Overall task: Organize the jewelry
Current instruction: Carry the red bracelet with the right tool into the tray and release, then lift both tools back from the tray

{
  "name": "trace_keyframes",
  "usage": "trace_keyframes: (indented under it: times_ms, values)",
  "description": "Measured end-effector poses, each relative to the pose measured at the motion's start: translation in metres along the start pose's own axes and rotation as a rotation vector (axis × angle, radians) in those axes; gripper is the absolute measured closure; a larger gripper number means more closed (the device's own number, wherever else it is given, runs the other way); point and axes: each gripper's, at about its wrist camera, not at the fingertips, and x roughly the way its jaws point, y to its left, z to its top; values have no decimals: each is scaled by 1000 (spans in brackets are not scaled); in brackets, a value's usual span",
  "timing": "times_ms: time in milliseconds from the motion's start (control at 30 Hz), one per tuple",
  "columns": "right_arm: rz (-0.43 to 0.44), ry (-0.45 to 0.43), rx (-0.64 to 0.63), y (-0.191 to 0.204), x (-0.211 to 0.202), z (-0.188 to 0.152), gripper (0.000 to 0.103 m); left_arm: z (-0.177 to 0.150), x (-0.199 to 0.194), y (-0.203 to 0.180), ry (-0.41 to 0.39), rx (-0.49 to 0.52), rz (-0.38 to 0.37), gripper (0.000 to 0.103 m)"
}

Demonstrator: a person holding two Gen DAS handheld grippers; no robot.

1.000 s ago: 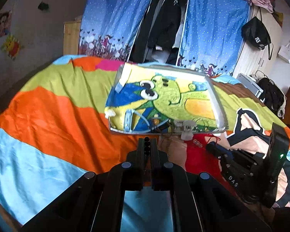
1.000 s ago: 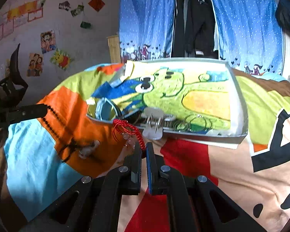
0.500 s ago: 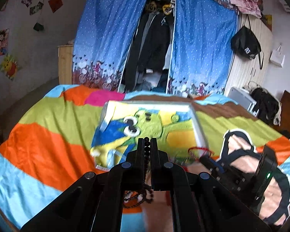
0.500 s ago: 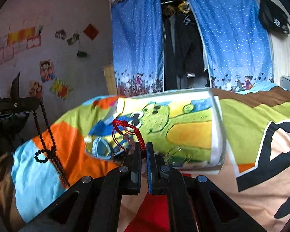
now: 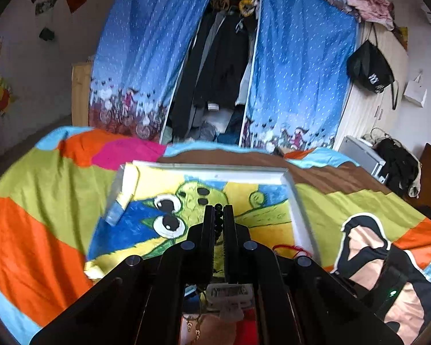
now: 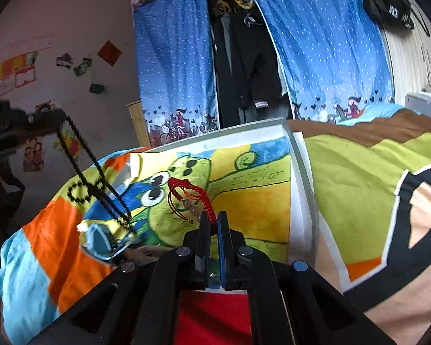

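Note:
A shallow white tray (image 5: 297,198) lined with a green cartoon drawing lies on the bed; it also shows in the right wrist view (image 6: 300,178). My left gripper (image 5: 218,211) is shut on a black bead necklace (image 5: 217,218), held above the tray. The necklace hangs as a long strand in the right wrist view (image 6: 92,178). My right gripper (image 6: 214,217) is shut on a red cord bracelet (image 6: 191,194) with pale beads, held over the tray. The bracelet peeks out in the left wrist view (image 5: 287,248).
A colourful patchwork blanket (image 5: 37,218) covers the bed. More small jewelry pieces lie at the tray's near edge (image 5: 227,296). Blue curtains (image 5: 146,57) and hanging dark clothes are behind. A wardrobe with a black bag (image 5: 370,69) stands at the right.
Both grippers have risen from the blanket and moved forward over the tray, carrying the black necklace and the red bracelet with them.

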Motion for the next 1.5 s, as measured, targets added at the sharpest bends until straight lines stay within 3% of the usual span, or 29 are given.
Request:
trace_keyframes:
  times_ms: [367,500,700,733,767,800,833,867,900,1067,1200,1300,1500]
  values:
    - [-29,131,96,-30,35,-13,97,-35,54,30,126,-44,47,100]
    - [-42,135,77,-28,34,-15,97,-48,64,39,197,-74,98,100]
    - [-50,139,70,-27,33,-14,97,-56,63,47,236,-94,150,97]
    - [-53,139,70,-27,32,-14,96,-56,63,47,242,-92,165,94]
    - [-57,140,69,-27,32,-13,94,-57,62,47,246,-91,179,83]
    - [-59,139,69,-27,31,-13,87,-56,62,47,247,-94,187,69]
    - [-60,134,70,-27,30,-12,83,-56,59,49,240,-107,192,64]
    - [-60,126,70,-27,29,-11,73,-56,58,49,233,-115,196,56]
    - [-61,120,71,-27,27,-10,65,-55,55,49,228,-119,202,52]
    - [-63,94,73,-28,20,-2,61,-47,36,42,190,-116,241,40]
    - [-72,44,75,-26,5,8,37,-39,8,33,117,-98,258,16]
    - [-64,-10,63,-20,-13,18,28,-33,-17,24,60,-94,268,6]
    - [-48,-116,-1,-2,-52,31,9,-26,-64,9,-20,-64,317,2]
